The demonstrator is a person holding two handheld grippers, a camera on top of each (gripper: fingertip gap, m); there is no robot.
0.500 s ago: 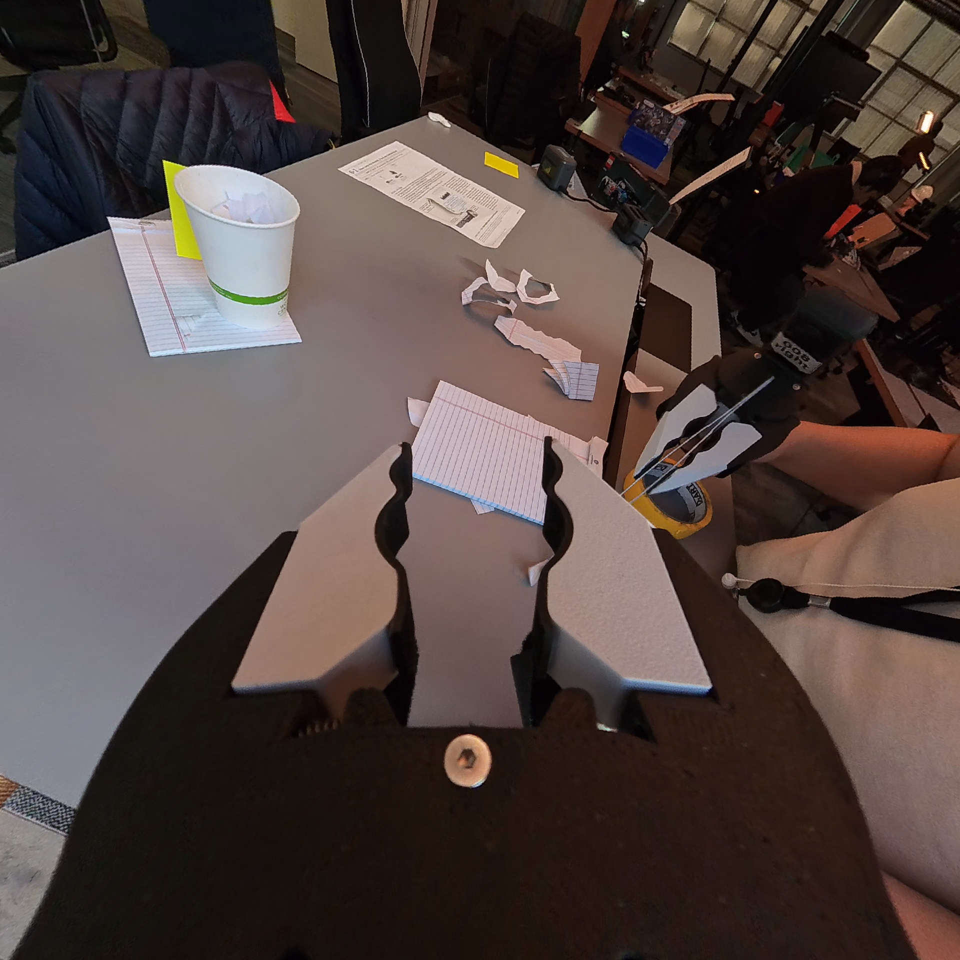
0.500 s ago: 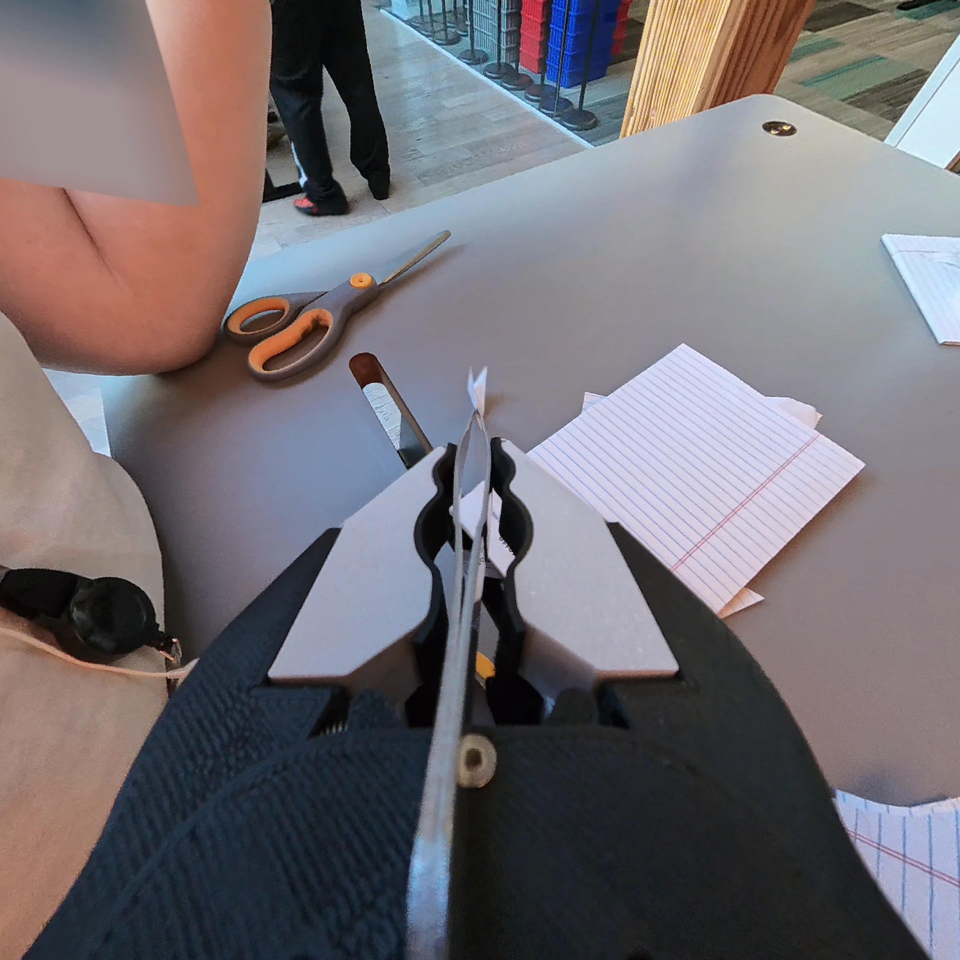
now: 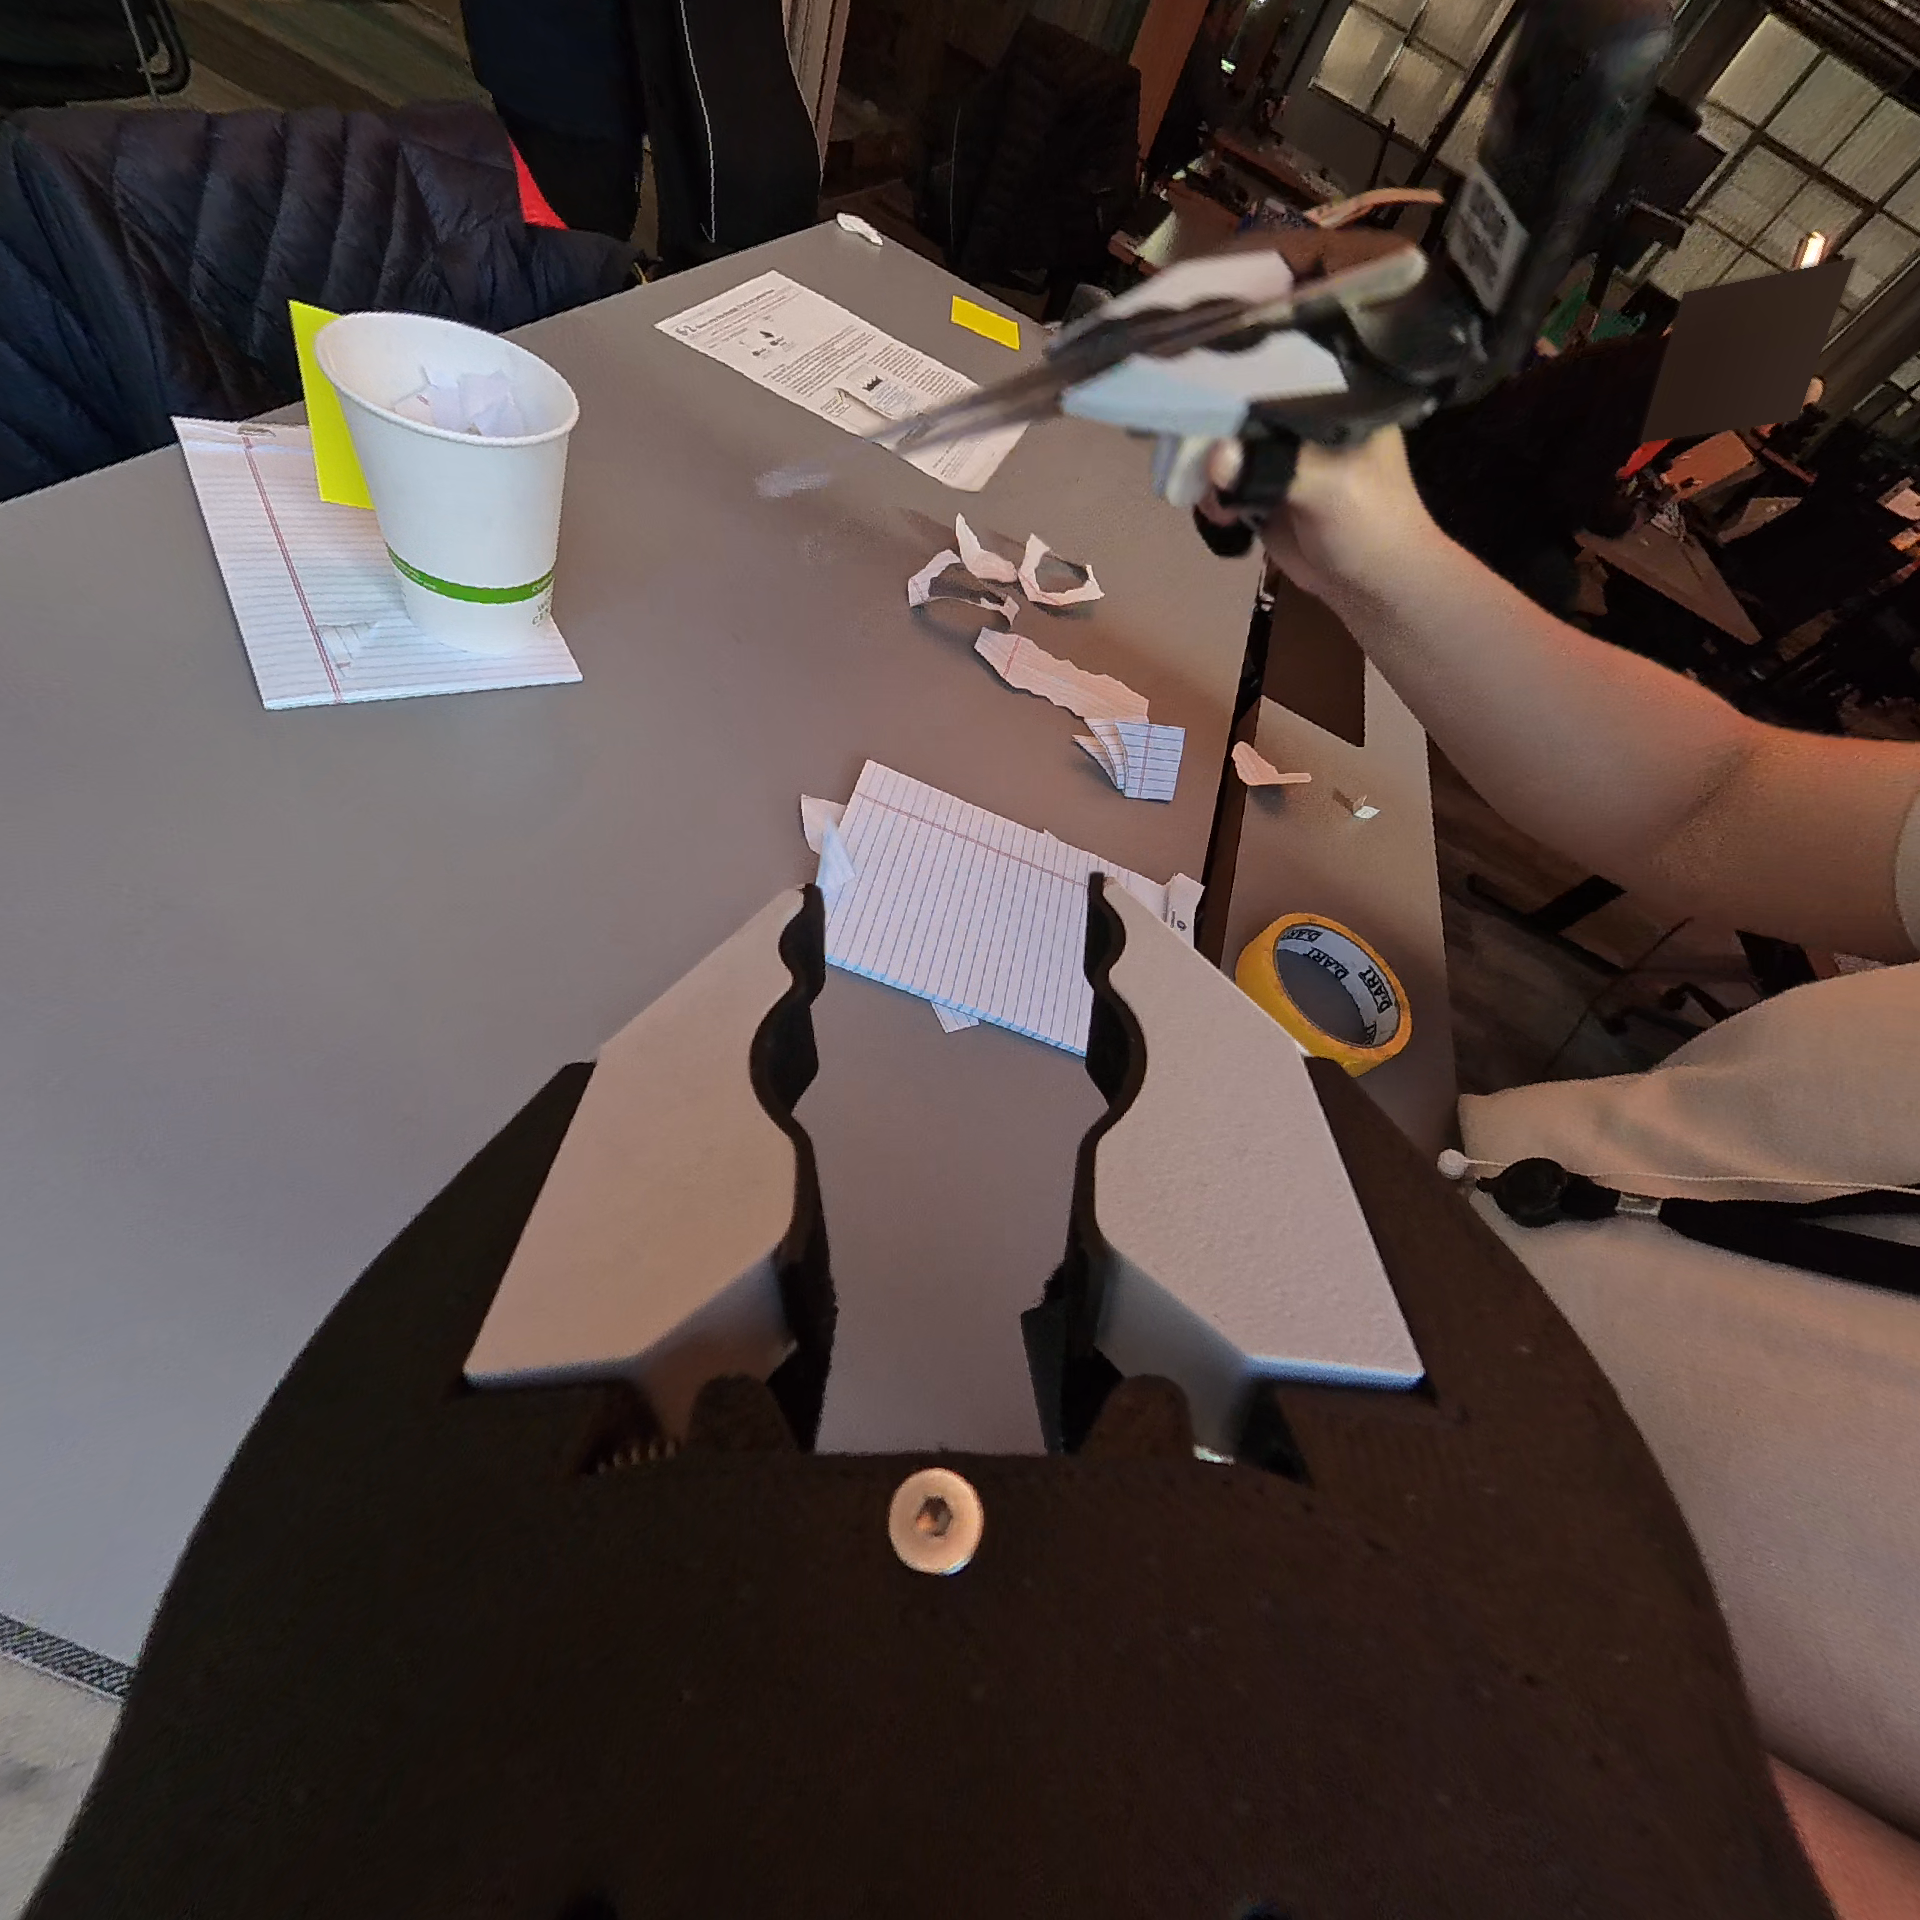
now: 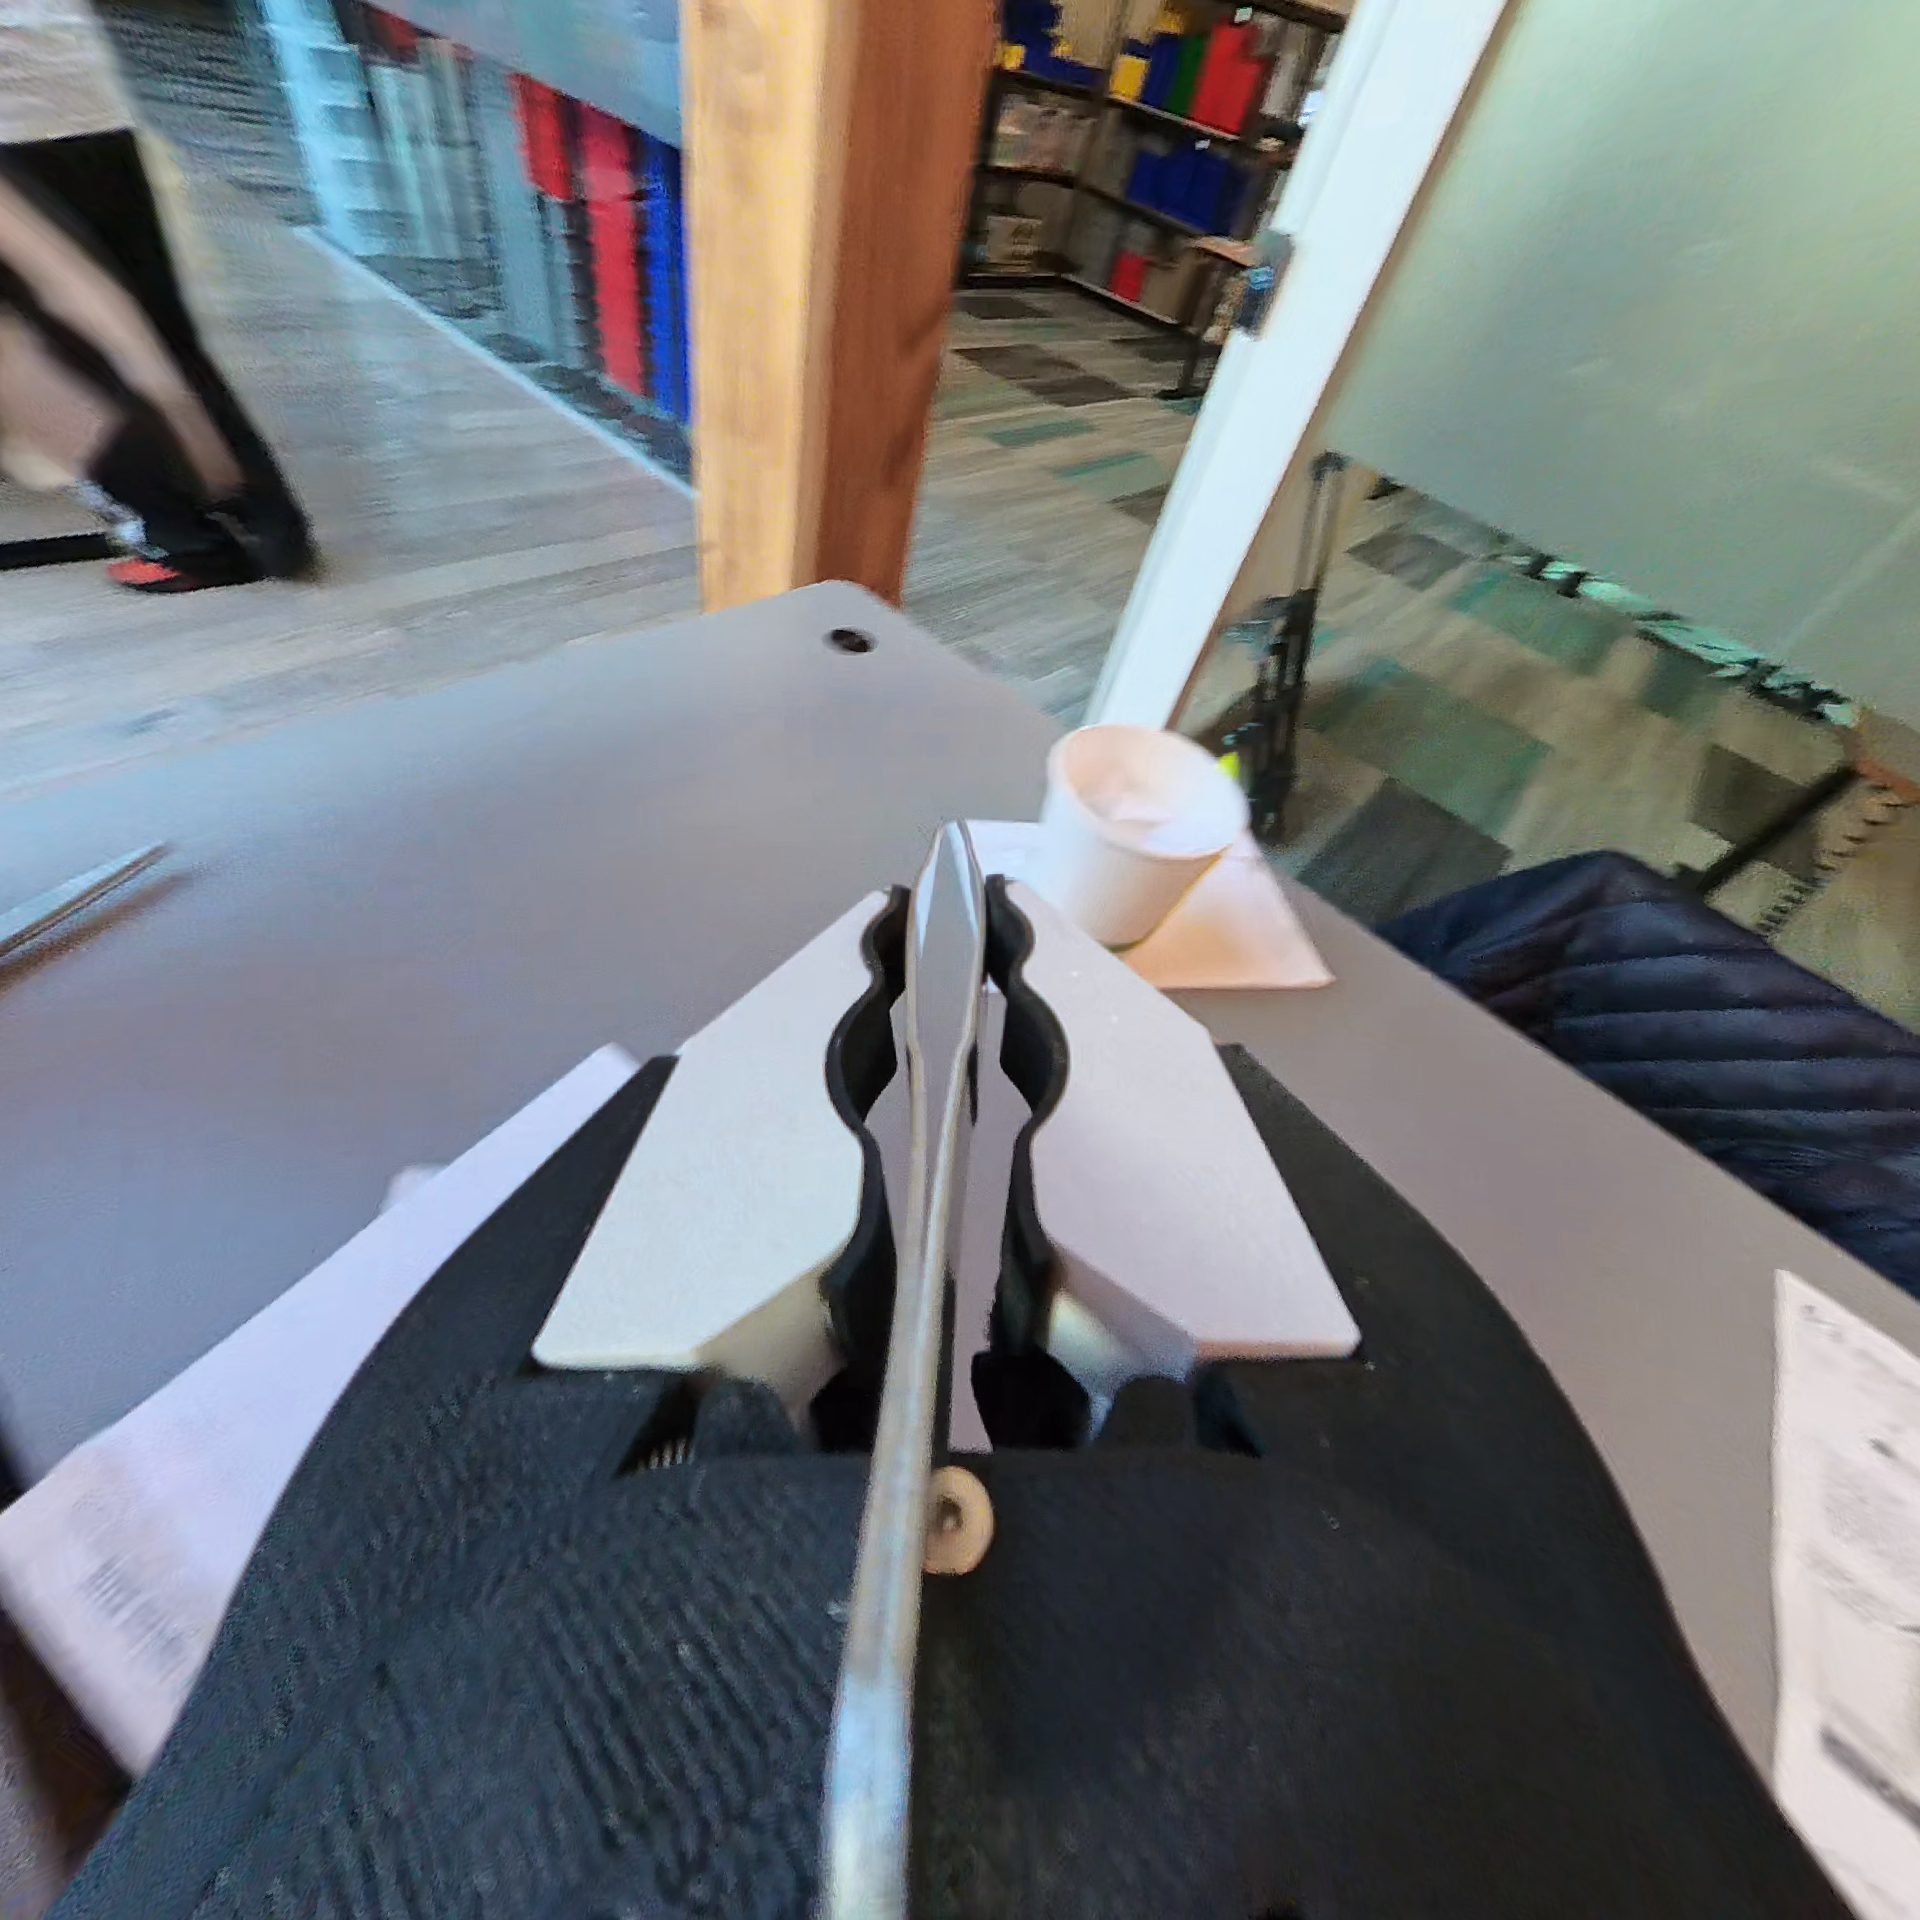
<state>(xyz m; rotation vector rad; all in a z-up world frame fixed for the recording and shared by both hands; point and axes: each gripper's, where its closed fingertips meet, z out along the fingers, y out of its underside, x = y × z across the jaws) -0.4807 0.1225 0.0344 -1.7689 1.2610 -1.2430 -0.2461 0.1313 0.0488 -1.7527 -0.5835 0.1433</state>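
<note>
— Where's the left gripper [image 3: 951, 966]?

— Low over the grey table [image 3: 312, 987], its jaws spread apart with nothing between them. Just past its fingertips lies a sheet of lined paper [image 3: 966, 935], and beyond that a trail of torn paper scraps [image 3: 1039, 644].

— And the right gripper [image 4: 945, 904]?

— Raised above the table, clamped on a pair of metal tweezers [image 4: 940, 997] that run lengthwise between its fingers, tips pointing forward. From the left wrist view it shows high on the right, blurred, the tweezers aimed toward a printed sheet [image 3: 831, 364].

— Anything in the tweezer tips?

— I cannot tell (the tips are too blurred in both views).

— What else is around?

— A white paper cup [image 3: 462, 488] with a green band, holding bits of paper, stands on a lined pad [image 3: 301, 623] far left, a yellow note [image 3: 324, 416] behind it. A yellow tape roll [image 3: 1325, 987] sits by the table's right edge, just beside the lined sheet.
</note>
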